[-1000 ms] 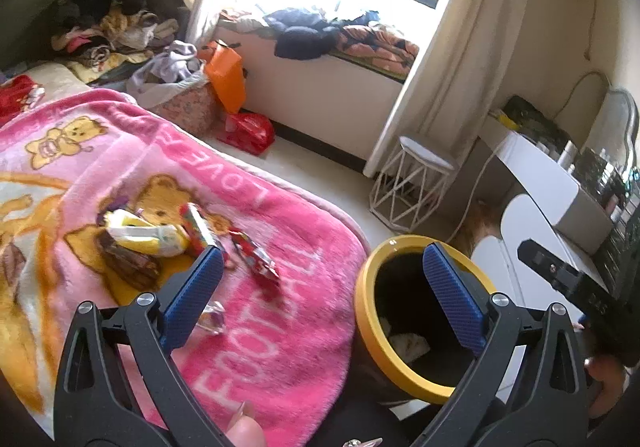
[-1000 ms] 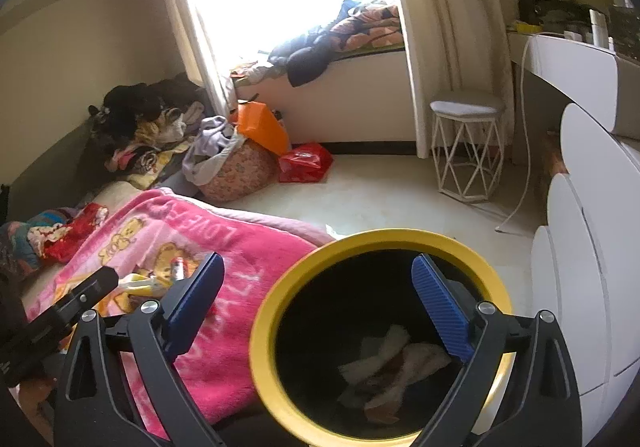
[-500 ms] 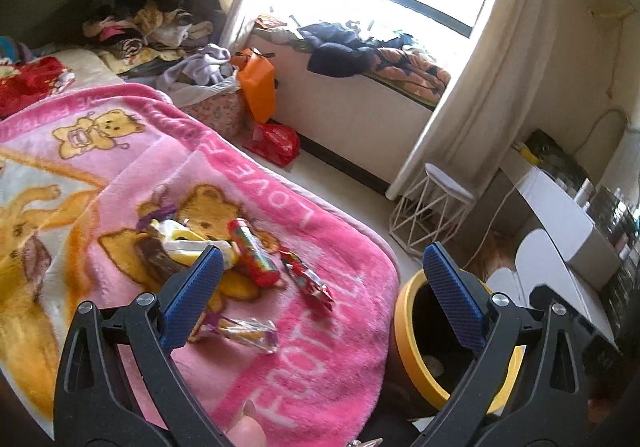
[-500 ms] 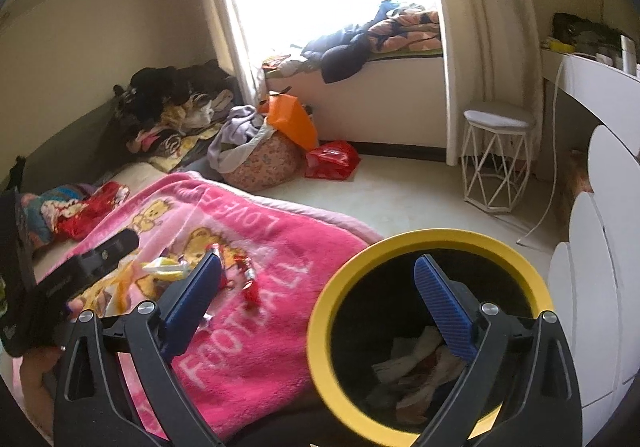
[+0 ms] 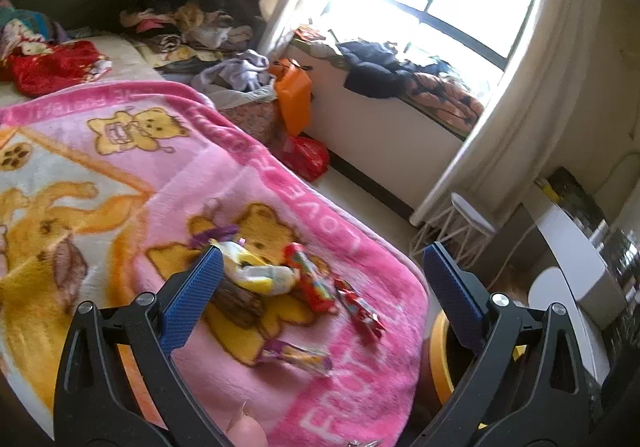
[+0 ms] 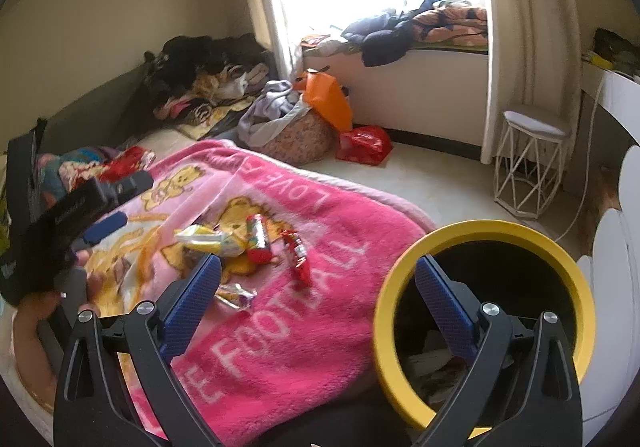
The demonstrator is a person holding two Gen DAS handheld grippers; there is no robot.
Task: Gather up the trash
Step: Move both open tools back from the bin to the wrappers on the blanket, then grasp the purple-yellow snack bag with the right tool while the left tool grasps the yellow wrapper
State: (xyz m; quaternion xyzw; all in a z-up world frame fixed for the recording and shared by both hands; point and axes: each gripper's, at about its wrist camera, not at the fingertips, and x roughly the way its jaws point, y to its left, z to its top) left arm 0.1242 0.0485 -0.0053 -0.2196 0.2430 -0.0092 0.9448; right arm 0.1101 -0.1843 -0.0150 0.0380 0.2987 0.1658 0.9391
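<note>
Several snack wrappers lie on a pink bear blanket (image 5: 120, 175): a yellow-white packet (image 5: 256, 271), a red tube wrapper (image 5: 310, 283), a small red wrapper (image 5: 360, 311), a clear purple-ended wrapper (image 5: 296, 357) and a brown one (image 5: 236, 303). They also show in the right wrist view, around the red tube wrapper (image 6: 258, 239). My left gripper (image 5: 320, 295) is open and empty, hovering over the wrappers. My right gripper (image 6: 320, 303) is open and empty, between the blanket (image 6: 280, 327) and the yellow-rimmed bin (image 6: 472, 233), which holds crumpled paper. The left gripper (image 6: 96, 215) shows at the left.
A white wire stool (image 6: 528, 167) stands on the floor by the curtain. A red bag (image 6: 364, 143), an orange bag (image 6: 328, 99) and a laundry basket (image 6: 292, 131) sit beyond the bed. Clothes pile (image 5: 192, 11) at the bed's far end. White furniture (image 6: 616, 247) is right of the bin.
Both grippers have swung left, away from the bin and toward the wrappers on the blanket. The bin has slid to the right edge of the left view. Both stay open.
</note>
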